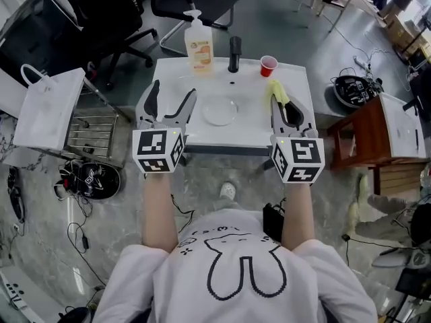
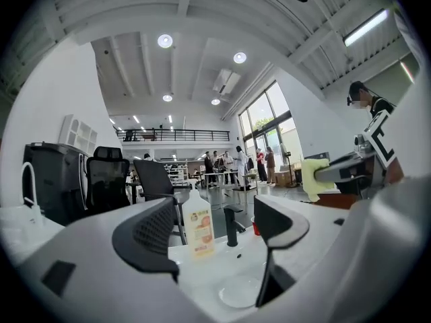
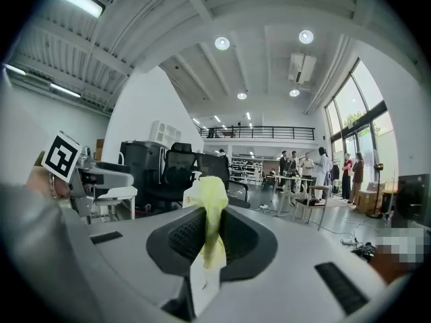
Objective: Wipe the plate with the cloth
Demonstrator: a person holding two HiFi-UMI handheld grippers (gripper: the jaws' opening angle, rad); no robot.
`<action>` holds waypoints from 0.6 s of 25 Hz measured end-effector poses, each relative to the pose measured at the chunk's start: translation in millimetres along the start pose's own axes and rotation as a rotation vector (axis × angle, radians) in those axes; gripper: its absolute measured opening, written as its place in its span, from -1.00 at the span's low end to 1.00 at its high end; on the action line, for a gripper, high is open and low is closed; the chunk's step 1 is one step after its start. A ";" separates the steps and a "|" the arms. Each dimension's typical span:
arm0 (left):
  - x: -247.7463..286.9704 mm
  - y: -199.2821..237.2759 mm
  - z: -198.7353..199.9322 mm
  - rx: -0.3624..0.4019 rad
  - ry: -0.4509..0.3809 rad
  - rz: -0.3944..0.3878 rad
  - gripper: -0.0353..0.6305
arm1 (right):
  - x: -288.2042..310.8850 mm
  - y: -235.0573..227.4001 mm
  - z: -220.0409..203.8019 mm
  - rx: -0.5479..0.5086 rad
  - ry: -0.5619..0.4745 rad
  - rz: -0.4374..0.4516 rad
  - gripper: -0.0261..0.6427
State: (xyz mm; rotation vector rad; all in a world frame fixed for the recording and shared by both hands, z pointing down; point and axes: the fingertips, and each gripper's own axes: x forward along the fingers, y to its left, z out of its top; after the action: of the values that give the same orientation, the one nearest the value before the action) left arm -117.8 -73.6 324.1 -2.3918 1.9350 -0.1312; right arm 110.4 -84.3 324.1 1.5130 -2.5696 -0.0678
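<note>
A clear glass plate (image 1: 220, 110) lies on the white table (image 1: 256, 132), near its front middle; it also shows low between the jaws as the plate (image 2: 240, 291) in the left gripper view. My left gripper (image 1: 171, 98) hangs open and empty above the table's left side, just left of the plate. My right gripper (image 1: 284, 101) is shut on a yellow cloth (image 1: 277, 91), held above the table's right side, right of the plate. In the right gripper view the cloth (image 3: 212, 214) stands pinched between the jaws.
A soap pump bottle (image 1: 199, 47), a black faucet (image 1: 234, 54) and a red cup (image 1: 268, 65) line the table's far edge. A white paper bag (image 1: 47, 106) and wire rack (image 1: 92, 134) stand at left, a wooden side table (image 1: 367, 136) at right, office chairs (image 1: 188, 2) behind.
</note>
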 end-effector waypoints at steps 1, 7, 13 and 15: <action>10.5 0.4 -4.6 -0.004 0.013 0.000 0.24 | 9.4 -5.4 -3.9 0.006 0.011 0.006 -0.77; 60.4 6.8 -45.8 -0.039 0.109 0.019 0.24 | 60.0 -23.1 -40.3 0.042 0.098 0.045 -0.77; 91.0 7.0 -95.0 -0.086 0.219 -0.001 0.24 | 94.5 -23.4 -88.1 0.079 0.207 0.083 -0.77; 97.9 7.4 -110.2 -0.108 0.245 -0.003 0.24 | 102.9 -20.0 -102.7 0.080 0.241 0.100 -0.77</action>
State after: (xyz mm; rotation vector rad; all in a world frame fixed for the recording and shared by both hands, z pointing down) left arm -116.3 -170.3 435.5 -2.5531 2.0899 -0.3441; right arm 95.1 -179.6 434.7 1.3240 -2.4742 0.2176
